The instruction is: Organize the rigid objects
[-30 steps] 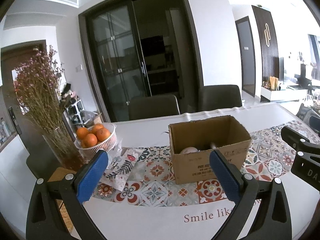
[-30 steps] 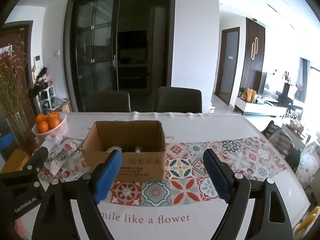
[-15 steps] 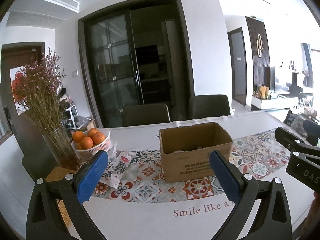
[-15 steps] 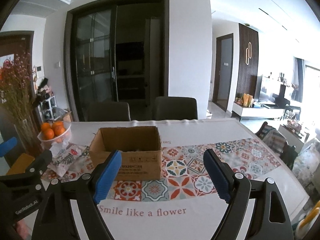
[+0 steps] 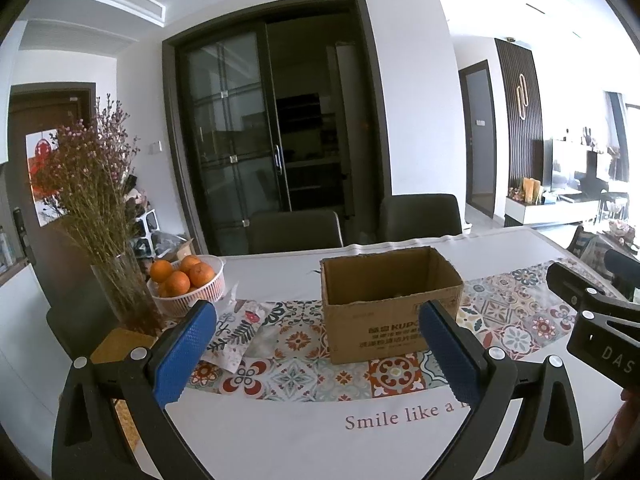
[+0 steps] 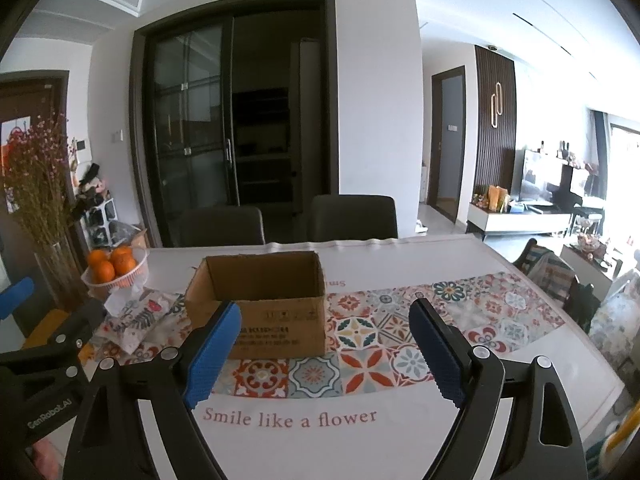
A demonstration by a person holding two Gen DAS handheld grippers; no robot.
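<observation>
Hovering nearest the lens, over the white front edge of the table (image 6: 500, 364): left gripper (image 5: 316, 350) and right gripper (image 6: 324, 354), both spread wide, blue pads (image 5: 182, 354) gripping nothing. Showing beyond the fingertips, the printed line "Smile like a flower" (image 6: 290, 418), then a tiled runner (image 6: 360, 364) crossing the table from 9 to 3 o'clock. Sitting on that runner, at about 12 o'clock from the left gripper and 11 o'clock from the right one: an open cardboard box (image 6: 260, 304), flaps up, contents hidden from this low angle. Lying just beside the box toward 9 o'clock, a floral tissue packet (image 5: 236, 330). Standing farther out at 10 o'clock, a white basket (image 5: 190, 294) holding oranges (image 5: 178, 282), and close beside it a glass vase (image 5: 128, 294) carrying dried pink flowers. Waiting behind the table's far edge at 12 o'clock, two dark chairs (image 6: 354, 218); rising beyond them, dark glass doors (image 6: 192, 120).
</observation>
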